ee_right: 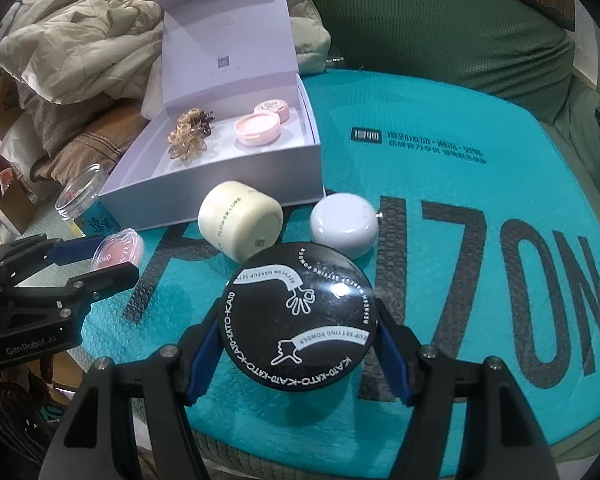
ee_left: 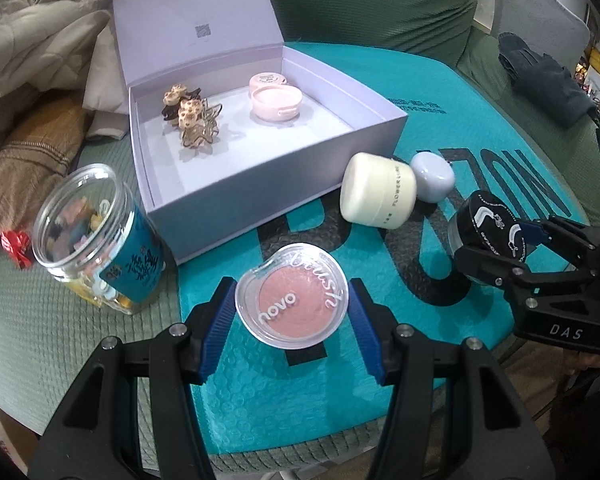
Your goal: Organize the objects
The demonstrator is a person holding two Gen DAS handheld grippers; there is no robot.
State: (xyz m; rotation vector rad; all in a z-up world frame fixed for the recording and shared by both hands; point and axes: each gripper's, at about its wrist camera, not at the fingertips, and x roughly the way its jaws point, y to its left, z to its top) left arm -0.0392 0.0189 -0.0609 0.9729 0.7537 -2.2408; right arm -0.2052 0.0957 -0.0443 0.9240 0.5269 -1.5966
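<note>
1. Blue pads of the left gripper press on both sides of the clear blush compact, low in the centre of the left wrist view; the compact is held.
2. Black, the powder jar sits clamped between the pads of the right gripper, in the lower centre of the right wrist view.
3. Behind them, on the teal bubble mailer, the cream jar lies on its side, just beside the pale grey case.
4. At the left, a glass jar stands tilted.
5. Farthest, in the upper left, the open lilac box contains hair clips and two pink compacts.
</note>
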